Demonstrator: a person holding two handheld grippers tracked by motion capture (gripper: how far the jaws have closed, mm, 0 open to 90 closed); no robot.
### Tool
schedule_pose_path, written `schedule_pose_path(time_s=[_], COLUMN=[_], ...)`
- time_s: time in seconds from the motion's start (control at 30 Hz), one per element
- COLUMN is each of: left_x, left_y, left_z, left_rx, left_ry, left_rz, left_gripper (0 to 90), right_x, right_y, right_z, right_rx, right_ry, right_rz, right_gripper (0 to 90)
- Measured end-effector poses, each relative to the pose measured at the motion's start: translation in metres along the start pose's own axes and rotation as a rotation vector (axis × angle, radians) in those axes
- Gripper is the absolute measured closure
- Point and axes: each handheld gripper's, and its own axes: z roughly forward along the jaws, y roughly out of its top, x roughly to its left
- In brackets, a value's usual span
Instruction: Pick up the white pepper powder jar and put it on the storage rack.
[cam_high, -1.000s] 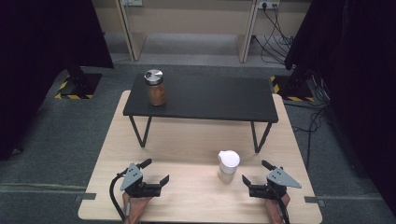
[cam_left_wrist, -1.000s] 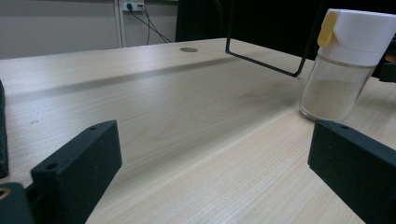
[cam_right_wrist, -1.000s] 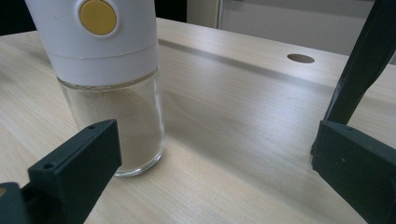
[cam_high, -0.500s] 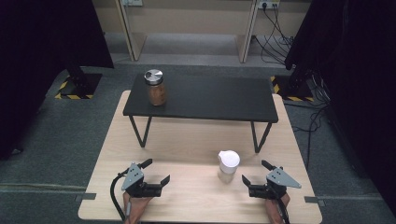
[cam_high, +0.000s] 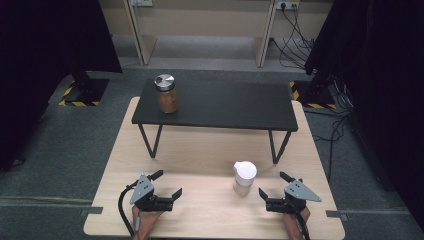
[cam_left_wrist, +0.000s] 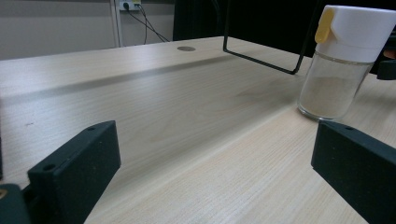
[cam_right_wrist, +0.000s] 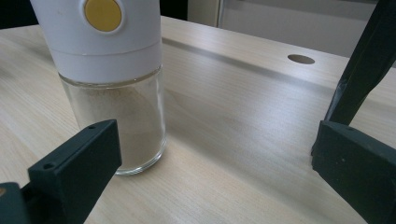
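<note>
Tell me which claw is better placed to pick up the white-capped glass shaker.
Right, probably. The right claw sits open just beside the white-capped glass shaker, which looms close in the right gripper view. The left claw, also open, is farther off across the light wooden table.

My feeds are evenly lit from overhead; the counter (cam_high: 210, 200) is bright while the room's edges fall into near-black. Between my jaws the wood grain is sharp, though the jaws themselves blur. Soft shadow sits beneath the shaker (cam_right_wrist: 112, 88).
</note>
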Motion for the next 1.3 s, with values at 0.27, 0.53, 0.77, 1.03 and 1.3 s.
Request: schedule_pose_path(time_s=[0.27,0.53,0.77,1.03,1.3], left_x=[0.0,0.0,0.001,0.001,0.001], left_y=[-0.001,-0.002,-0.002,-0.002,-0.002], left_z=[-0.001,-0.001,-0.001,-0.001,-0.001], left_rx=[-0.009,-0.012,-0.014,-0.015,-0.015], left_ry=[0.006,0.002,0.0,-0.002,-0.005], left_rz=[-0.003,-0.001,-0.003,-0.003,-0.003], left_gripper=[0.0,0.0,0.0,0.0,0.0], right_x=[-0.002,-0.006,-0.009,-0.015,-0.023], right_y=[-0.002,-0.006,-0.011,-0.013,-0.016], right_z=[-0.001,-0.002,-0.003,-0.002,-0.002], right_rx=[-0.017,-0.048,-0.084,-0.11,-0.139], right_ry=[0.016,0.047,0.079,0.125,0.175], right_rz=[-0.003,-0.002,-0.013,-0.016,0.017], right_gripper=[1.4,1.3,1.1,1.1,1.1])
